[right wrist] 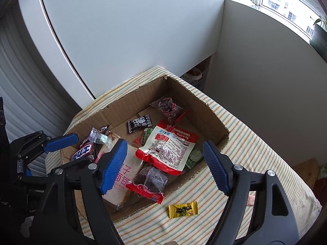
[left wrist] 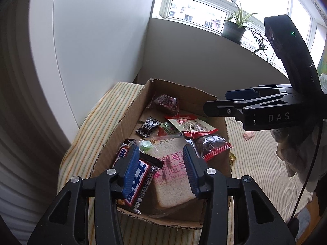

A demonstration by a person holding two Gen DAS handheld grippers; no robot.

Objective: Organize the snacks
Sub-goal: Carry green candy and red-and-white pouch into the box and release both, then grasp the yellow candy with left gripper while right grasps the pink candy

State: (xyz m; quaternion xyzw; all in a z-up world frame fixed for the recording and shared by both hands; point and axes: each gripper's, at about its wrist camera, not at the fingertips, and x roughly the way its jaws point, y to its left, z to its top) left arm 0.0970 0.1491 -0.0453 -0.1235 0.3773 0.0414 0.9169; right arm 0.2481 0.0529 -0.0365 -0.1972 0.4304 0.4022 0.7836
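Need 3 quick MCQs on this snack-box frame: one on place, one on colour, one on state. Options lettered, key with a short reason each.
1. Where does the yellow candy lie?
A. inside the cardboard box
B. on the striped cloth, outside the box
C. between the right gripper's fingers

2. What colour are the gripper pads?
A. blue
B. red
C. white

3. How do the left gripper's jaws stand?
A. clamped on the bread slice
B. open, pressing on nothing
C. clamped on the box wall

Key: 1 B, it rests on the striped cloth in front of the cardboard box. 2 A, ribbed blue pads show in both views. 3 B, a gap shows between the pads above the bread slice.
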